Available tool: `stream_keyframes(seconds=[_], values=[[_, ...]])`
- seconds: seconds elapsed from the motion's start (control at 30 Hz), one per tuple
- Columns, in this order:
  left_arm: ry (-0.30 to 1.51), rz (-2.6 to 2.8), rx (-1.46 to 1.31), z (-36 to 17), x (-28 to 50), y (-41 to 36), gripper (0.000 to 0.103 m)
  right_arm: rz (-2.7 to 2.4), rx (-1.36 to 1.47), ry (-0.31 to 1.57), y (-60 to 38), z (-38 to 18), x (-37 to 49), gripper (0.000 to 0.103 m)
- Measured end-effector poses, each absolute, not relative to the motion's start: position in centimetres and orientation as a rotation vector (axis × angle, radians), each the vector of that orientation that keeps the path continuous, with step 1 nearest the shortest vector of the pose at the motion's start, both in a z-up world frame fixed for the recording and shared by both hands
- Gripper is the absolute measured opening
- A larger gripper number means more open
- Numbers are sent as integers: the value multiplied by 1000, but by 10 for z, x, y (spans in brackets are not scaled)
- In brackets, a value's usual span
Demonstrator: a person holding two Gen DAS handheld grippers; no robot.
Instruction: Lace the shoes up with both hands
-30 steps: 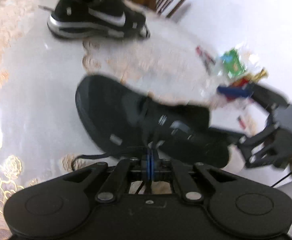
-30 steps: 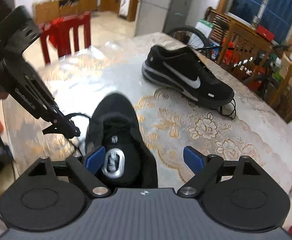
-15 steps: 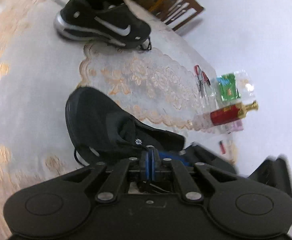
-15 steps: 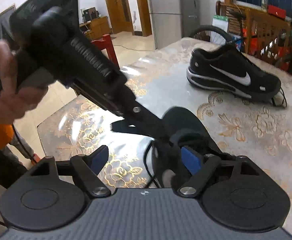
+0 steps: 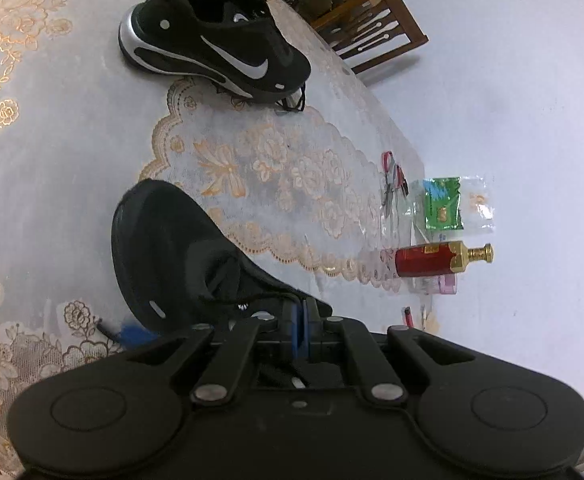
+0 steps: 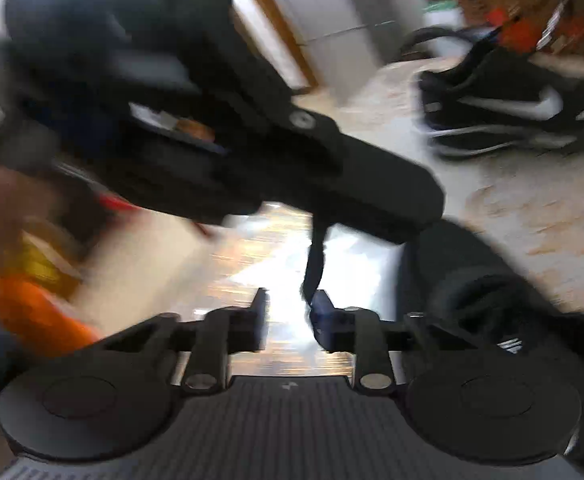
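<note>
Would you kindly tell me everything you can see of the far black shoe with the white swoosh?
The far shoe is a black sneaker of a soft, matte-looking upper, with a white swoosh on its side, a silver-and-black sole, and small white marks at heel and toe. It stands upright on its sole, side-on, on the floral lace tablecloth, its toe over the scalloped inner pattern. Black lace ends lie loose on the cloth by its toe. Its opening is empty, and no gripper touches it. In the right wrist view it appears blurred.
</note>
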State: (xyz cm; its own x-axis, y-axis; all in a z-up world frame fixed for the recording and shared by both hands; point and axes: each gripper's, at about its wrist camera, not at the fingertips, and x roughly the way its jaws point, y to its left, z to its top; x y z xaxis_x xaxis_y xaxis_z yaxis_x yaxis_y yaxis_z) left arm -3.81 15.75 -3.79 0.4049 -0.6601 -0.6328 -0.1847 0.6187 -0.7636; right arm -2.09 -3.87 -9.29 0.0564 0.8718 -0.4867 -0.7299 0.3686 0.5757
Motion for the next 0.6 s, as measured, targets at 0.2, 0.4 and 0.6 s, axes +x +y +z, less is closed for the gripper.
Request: stream_keyframes(seconds=[0.2, 0.4, 0.6], values=[[1136, -315, -875, -40, -24, 171, 5, 1442, 333, 963, -71, -71, -12, 31], [1116, -288, -686, -38, -16, 153, 5, 1558, 325, 955, -113, -10, 7, 40], [1089, -230, -613, -52, -12, 132, 5, 1608, 279, 916, -140, 41, 26, 40]])
